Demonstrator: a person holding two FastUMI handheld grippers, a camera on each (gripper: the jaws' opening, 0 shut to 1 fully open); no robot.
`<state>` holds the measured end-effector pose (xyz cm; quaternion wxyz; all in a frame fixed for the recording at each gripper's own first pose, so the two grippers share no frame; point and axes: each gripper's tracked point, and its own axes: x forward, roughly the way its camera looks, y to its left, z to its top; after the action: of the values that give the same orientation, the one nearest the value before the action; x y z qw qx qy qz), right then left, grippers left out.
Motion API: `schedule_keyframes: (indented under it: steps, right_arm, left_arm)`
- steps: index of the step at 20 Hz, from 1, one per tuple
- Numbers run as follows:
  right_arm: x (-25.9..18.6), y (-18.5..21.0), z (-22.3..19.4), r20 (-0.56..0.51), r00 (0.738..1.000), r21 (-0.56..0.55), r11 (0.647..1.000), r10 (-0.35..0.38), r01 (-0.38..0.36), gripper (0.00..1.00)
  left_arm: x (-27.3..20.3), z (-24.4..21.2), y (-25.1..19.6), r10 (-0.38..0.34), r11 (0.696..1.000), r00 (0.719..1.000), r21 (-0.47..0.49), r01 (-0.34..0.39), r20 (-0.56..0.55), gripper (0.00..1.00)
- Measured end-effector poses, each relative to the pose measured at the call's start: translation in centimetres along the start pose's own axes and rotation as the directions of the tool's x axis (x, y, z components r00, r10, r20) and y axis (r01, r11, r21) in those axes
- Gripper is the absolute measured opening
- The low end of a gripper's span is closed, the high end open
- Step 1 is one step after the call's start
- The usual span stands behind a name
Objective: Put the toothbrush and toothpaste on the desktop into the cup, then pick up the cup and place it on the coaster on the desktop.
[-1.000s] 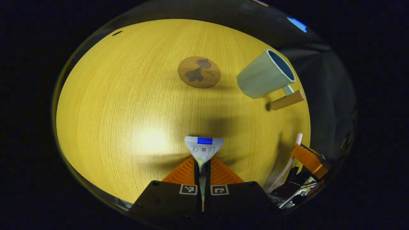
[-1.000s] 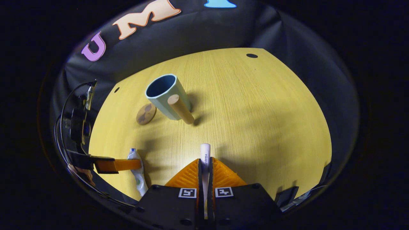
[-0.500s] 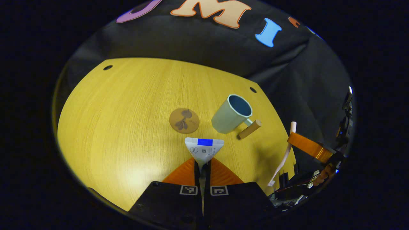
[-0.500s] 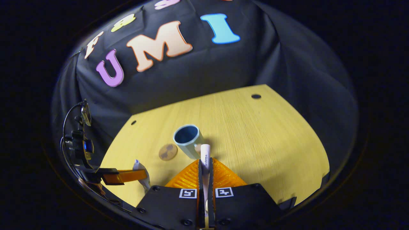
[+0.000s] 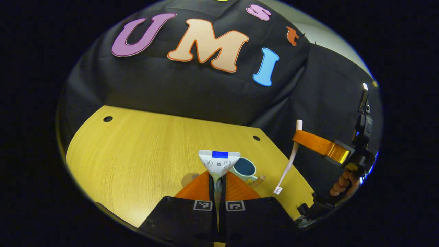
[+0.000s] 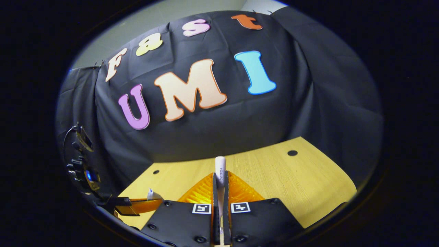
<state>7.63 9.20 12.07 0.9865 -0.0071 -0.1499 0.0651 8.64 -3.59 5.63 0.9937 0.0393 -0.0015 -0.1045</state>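
My left gripper has its jaws pinched on the toothpaste, whose flat crimped end sticks up in front of the cup, which stands on the wooden surface with the coaster just to its left. My right gripper has its jaws pressed on the toothbrush handle. In the left gripper view that toothbrush hangs bristles-down off to the right of the cup, with a hand on the gripper's grip.
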Motion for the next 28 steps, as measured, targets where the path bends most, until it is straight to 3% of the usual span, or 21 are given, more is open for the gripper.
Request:
schedule_keyframes:
  steps: [4, 5, 10, 15, 19, 20, 21, 24, 28]
  right_arm:
    - [3.1, -0.2, 1.5, 0.094, 0.995, 0.000, 1.000, -0.023, 0.023, 0.06]
    - [4.1, -0.4, 1.3, 0.107, 0.994, -0.007, 0.999, -0.030, 0.031, 0.03]
    - [7.9, -1.3, -1.9, 0.102, 0.994, -0.020, 0.999, -0.047, 0.050, 0.06]
    - [9.7, -2.7, -6.4, 0.022, 0.998, 0.006, 0.998, -0.060, 0.060, 0.08]
    - [8.5, -4.0, -5.6, 0.029, 0.997, 0.048, 0.996, -0.076, 0.075, 0.15]
    - [7.8, -4.8, -5.6, 0.028, 0.995, 0.051, 0.995, -0.092, 0.091, 0.29]
    - [7.2, -5.8, -5.3, 0.036, 0.993, 0.053, 0.993, -0.110, 0.108, 0.24]
    - [5.4, -8.8, -5.0, 0.037, 0.985, 0.062, 0.984, -0.170, 0.167, 0.99]
    - [2.3, -12.3, -5.9, 0.014, 0.967, 0.062, 0.966, -0.253, 0.251, 0.98]
  left_arm:
    - [1.7, 3.2, -0.2, -0.057, 0.997, 0.993, 0.063, 0.051, 0.104, 0.00]
    - [2.1, 3.9, -0.3, -0.070, 0.995, 0.989, 0.076, 0.060, 0.129, 0.00]
    - [5.1, 7.9, -1.5, -0.146, 0.987, 0.954, 0.096, 0.125, 0.263, 0.00]
    - [7.4, 8.4, -3.3, -0.244, 0.967, 0.924, 0.140, 0.211, 0.296, 0.00]
    - [8.6, 7.5, -4.3, -0.291, 0.954, 0.914, 0.153, 0.257, 0.282, 0.00]
    - [8.9, 7.2, -4.6, -0.301, 0.952, 0.911, 0.150, 0.269, 0.281, 0.00]
    - [9.1, 6.8, -4.9, -0.308, 0.950, 0.911, 0.148, 0.276, 0.275, 0.00]
    - [9.9, 5.9, -5.9, -0.333, 0.941, 0.905, 0.149, 0.303, 0.265, 0.00]
    - [11.4, 3.7, -7.5, -0.375, 0.925, 0.902, 0.157, 0.347, 0.214, 0.00]
